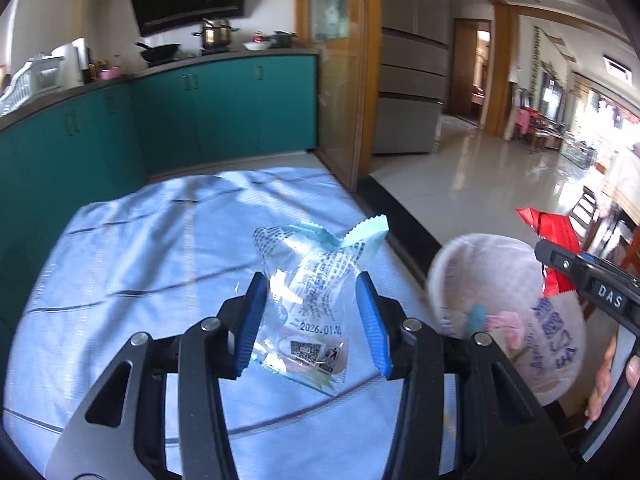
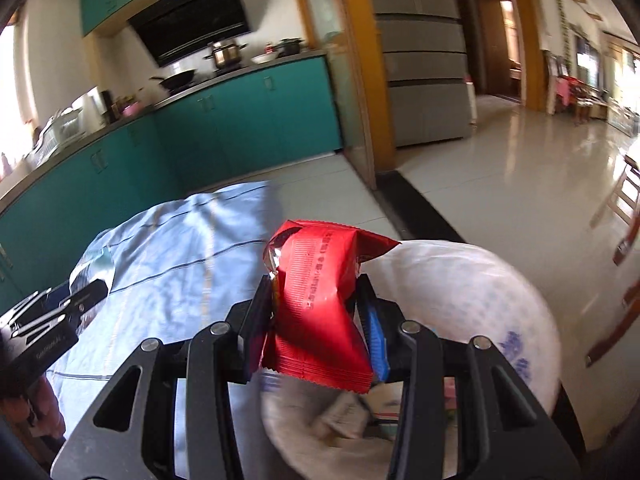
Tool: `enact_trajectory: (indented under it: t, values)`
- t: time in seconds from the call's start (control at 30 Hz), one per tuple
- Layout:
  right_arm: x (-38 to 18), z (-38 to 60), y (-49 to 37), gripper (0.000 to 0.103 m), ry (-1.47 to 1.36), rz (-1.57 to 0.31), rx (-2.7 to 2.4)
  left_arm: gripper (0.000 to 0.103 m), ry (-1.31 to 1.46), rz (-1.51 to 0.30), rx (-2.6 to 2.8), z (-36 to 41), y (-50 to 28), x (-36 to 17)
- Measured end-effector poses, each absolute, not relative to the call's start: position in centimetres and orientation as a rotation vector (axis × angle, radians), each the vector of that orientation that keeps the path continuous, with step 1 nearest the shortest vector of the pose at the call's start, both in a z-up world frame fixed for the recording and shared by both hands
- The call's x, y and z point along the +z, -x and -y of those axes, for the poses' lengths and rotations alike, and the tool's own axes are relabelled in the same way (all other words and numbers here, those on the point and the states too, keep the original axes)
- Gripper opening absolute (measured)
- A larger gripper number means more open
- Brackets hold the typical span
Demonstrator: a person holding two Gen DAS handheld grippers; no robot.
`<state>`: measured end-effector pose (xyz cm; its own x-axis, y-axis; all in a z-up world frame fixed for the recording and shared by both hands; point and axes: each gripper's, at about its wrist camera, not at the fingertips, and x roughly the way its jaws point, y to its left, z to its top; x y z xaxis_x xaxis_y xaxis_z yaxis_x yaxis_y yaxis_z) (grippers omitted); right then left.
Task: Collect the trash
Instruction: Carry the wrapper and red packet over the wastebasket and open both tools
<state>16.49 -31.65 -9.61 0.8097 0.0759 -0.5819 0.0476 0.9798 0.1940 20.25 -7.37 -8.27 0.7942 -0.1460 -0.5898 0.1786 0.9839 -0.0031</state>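
Note:
My left gripper (image 1: 314, 304) holds a clear plastic wrapper (image 1: 308, 280) with teal edges and printed text between its blue pads, above the blue cloth (image 1: 140, 264). My right gripper (image 2: 316, 312) is shut on a red snack wrapper (image 2: 316, 304) and holds it over the open white trash bag (image 2: 460, 300). The right gripper (image 1: 560, 260), the red wrapper (image 1: 548, 232) and the bag (image 1: 500, 300) also show at the right of the left wrist view. The left gripper (image 2: 86, 294) shows at the left of the right wrist view.
The blue striped cloth covers the table. Teal kitchen cabinets (image 1: 200, 108) with a counter, pots and a wok stand behind. A wooden door frame (image 1: 360, 80) and a grey fridge (image 1: 412, 72) are beyond. Glossy tiled floor (image 1: 500, 168) opens to the right.

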Motion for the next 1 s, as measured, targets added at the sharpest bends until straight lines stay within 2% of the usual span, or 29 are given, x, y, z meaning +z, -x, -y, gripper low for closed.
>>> enact_trajectory:
  t: [0.33,0.5,0.6,0.7,0.8,1.0]
  values:
    - [-15.2,36.1,-17.3,0.045,-0.237,-0.863,-0.045,0.047,-0.151,-0.644,-0.310,16.1,-19.9,-11.5]
    - [-14.4,37.2,-16.4,0.070,-0.276,-0.809,-0.089,0.047,-0.174,-0.632,-0.366,18.8,-19.4,-12.4]
    - [-13.4,38.1,-15.5,0.080,-0.329,-0.736,-0.114,0.048,-0.177,-0.638,-0.389,19.9,-19.5,-13.0]
    - [-12.7,39.4,-14.7,0.081,-0.357,-0.681,-0.155,0.049,-0.160,-0.657,-0.431,21.1,-19.7,-13.5]
    - [-12.3,40.3,-14.2,0.082,-0.386,-0.644,-0.198,0.053,-0.137,-0.674,-0.492,22.1,-19.9,-13.8]
    - [-12.0,41.8,-13.4,0.082,-0.439,-0.604,-0.238,0.075,-0.204,-0.621,-0.516,24.3,-19.2,-14.2]
